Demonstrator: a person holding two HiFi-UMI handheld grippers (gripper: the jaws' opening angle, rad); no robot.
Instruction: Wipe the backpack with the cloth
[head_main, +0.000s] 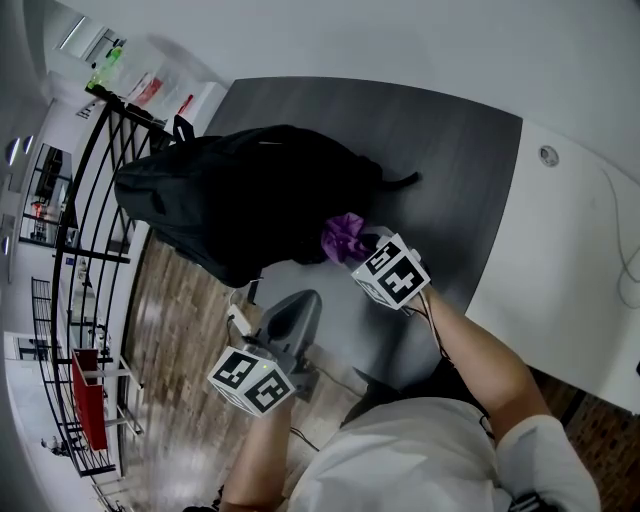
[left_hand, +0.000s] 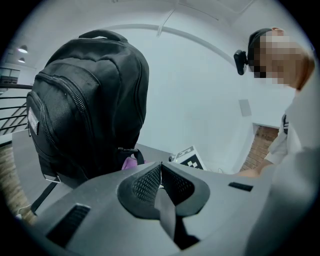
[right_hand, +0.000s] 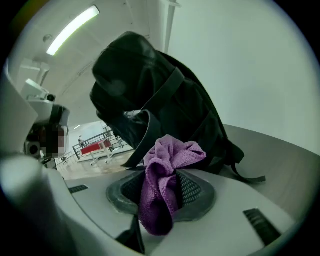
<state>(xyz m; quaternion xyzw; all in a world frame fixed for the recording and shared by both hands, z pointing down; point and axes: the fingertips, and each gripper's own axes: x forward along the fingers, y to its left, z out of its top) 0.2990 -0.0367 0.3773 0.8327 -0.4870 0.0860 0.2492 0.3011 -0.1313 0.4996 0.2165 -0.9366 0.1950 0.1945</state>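
Evidently, the black backpack (head_main: 250, 195) stood upright on the left part of the dark grey table (head_main: 450, 170), close to the edge beside the black railing (head_main: 90, 200). The right gripper (right_hand: 162, 172) had its jaws clamped on a bunched purple cloth (head_main: 345, 238), which stuck out past the tips and hung down between the pads. The cloth sat low at the near right side of the backpack, by a loose strap; whether it touched the fabric could not be confirmed. The left gripper (left_hand: 161, 165) had its jaws pressed together with nothing between them. It was held off the near edge of the table, apart from the backpack, and pointed towards it.
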